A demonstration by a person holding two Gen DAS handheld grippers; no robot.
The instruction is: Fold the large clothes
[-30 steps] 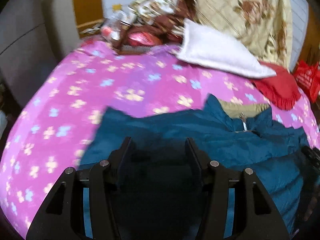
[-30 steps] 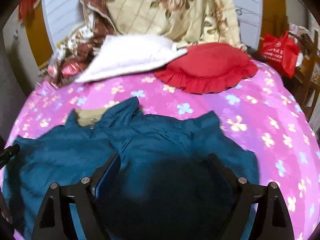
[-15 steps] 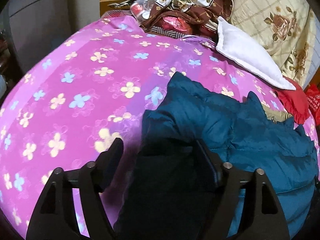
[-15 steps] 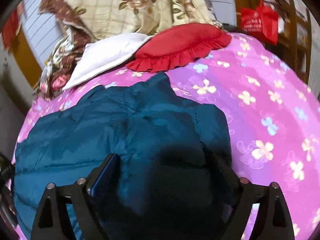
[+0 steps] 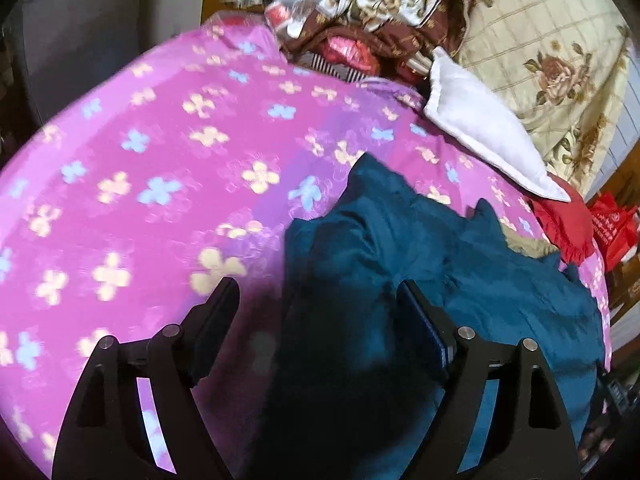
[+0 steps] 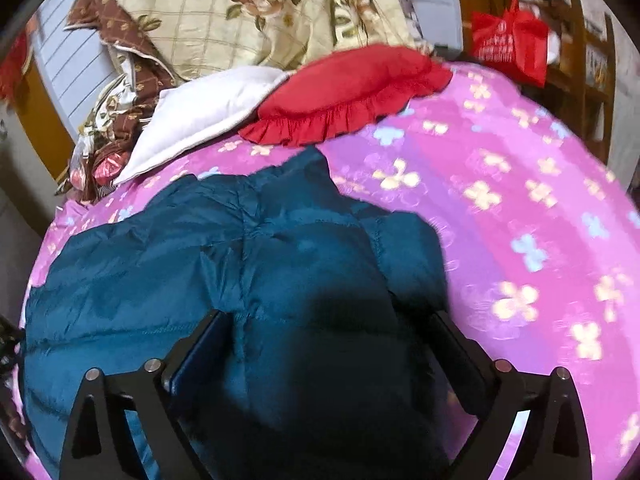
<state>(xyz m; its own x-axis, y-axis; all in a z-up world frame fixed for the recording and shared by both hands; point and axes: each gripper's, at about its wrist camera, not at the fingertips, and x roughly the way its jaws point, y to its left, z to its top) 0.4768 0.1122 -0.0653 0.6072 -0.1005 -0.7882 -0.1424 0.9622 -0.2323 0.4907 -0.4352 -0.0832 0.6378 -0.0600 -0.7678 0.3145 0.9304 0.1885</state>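
A teal padded jacket point(image 5: 460, 280) lies on the pink flowered bed point(image 5: 160, 160). It also shows in the right wrist view point(image 6: 260, 260), spread back-up with its sides folded in. My left gripper point(image 5: 316, 292) is open, its jaws wide apart over the jacket's left edge. My right gripper point(image 6: 328, 320) is open, its jaws straddling the jacket's right part near the bed sheet point(image 6: 520, 200). Neither grips the cloth.
A white pillow point(image 5: 480, 128), a red frilled cushion point(image 6: 348, 88) and a cream rose-print quilt point(image 6: 240, 8) lie at the head of the bed. A heap of brown cloth and wrappers point(image 5: 360, 20) sits far left. A red bag point(image 6: 508, 44) hangs at the right.
Both sleeves or sides of the jacket were folded inward over its body. Both grippers have drawn apart toward the jacket's outer edges and stand open.
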